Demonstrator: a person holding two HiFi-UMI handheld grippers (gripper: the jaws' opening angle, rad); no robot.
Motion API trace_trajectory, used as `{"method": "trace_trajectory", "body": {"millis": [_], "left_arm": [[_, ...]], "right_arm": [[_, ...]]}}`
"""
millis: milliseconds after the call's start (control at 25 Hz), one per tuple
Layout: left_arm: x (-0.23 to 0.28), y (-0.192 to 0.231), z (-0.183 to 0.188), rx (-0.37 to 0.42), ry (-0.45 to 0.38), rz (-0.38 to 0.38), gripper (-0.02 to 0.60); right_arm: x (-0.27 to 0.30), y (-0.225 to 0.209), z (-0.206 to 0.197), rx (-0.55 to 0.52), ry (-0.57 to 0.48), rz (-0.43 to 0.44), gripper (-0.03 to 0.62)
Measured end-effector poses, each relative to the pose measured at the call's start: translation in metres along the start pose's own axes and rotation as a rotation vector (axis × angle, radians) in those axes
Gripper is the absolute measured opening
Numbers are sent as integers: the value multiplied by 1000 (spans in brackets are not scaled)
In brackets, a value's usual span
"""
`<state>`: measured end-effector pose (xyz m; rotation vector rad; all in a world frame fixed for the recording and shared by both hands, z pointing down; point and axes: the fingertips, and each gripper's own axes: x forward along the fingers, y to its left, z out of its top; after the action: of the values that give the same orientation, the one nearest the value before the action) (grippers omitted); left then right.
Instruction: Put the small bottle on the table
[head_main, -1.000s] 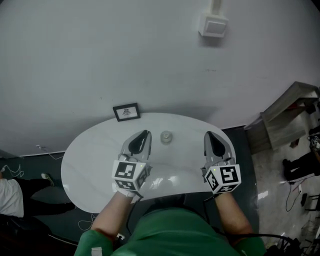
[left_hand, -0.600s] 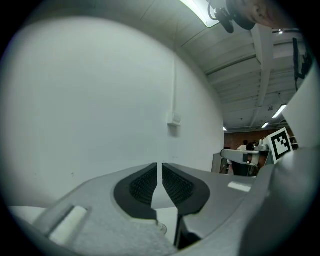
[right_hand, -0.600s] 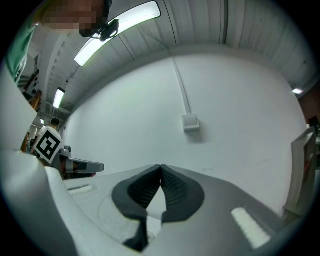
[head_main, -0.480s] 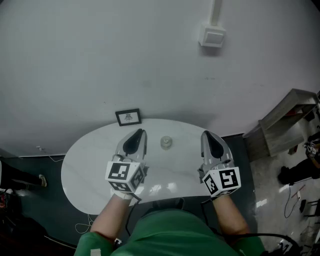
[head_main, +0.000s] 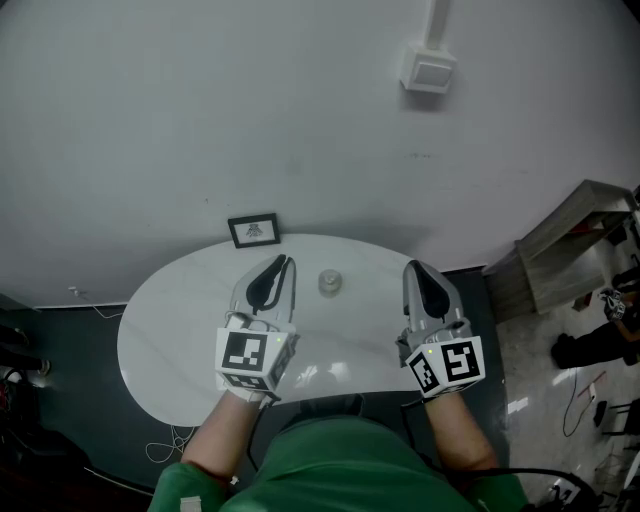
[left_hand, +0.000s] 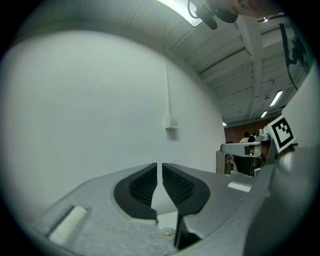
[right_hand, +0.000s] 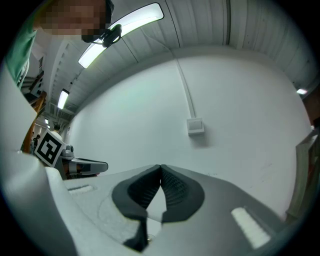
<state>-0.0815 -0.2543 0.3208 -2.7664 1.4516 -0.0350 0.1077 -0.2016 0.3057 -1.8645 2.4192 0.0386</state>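
The small clear bottle (head_main: 329, 282) stands upright on the white oval table (head_main: 170, 325), near the far edge, between my two grippers. In the head view my left gripper (head_main: 283, 263) lies just left of the bottle and apart from it. Its jaws are shut with nothing between them, which the left gripper view (left_hand: 160, 165) also shows. My right gripper (head_main: 415, 268) rests further off to the bottle's right, its fingertips meeting on nothing (right_hand: 160, 168). Neither gripper view shows the bottle.
A small black picture frame (head_main: 254, 229) stands at the table's back edge against the white wall. A wall box (head_main: 428, 70) hangs above. A wooden shelf (head_main: 570, 235) stands on the floor to the right. The person's green shirt (head_main: 340, 465) is at the table's near edge.
Both grippers have drawn back slightly toward the person and stay shut. The bottle has not moved on the table. A person at the far left has gone from view.
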Motion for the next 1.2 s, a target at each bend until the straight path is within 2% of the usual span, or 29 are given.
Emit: {"method": "trace_trajectory", "body": {"millis": [560, 1200], "left_arm": [[0, -2, -7, 26, 21, -10, 40], [0, -4, -13, 8, 29, -28, 40]], "right_arm": [[0, 4, -1, -5, 5, 4, -5], [-5, 8, -1, -25, 16, 2, -5]]}}
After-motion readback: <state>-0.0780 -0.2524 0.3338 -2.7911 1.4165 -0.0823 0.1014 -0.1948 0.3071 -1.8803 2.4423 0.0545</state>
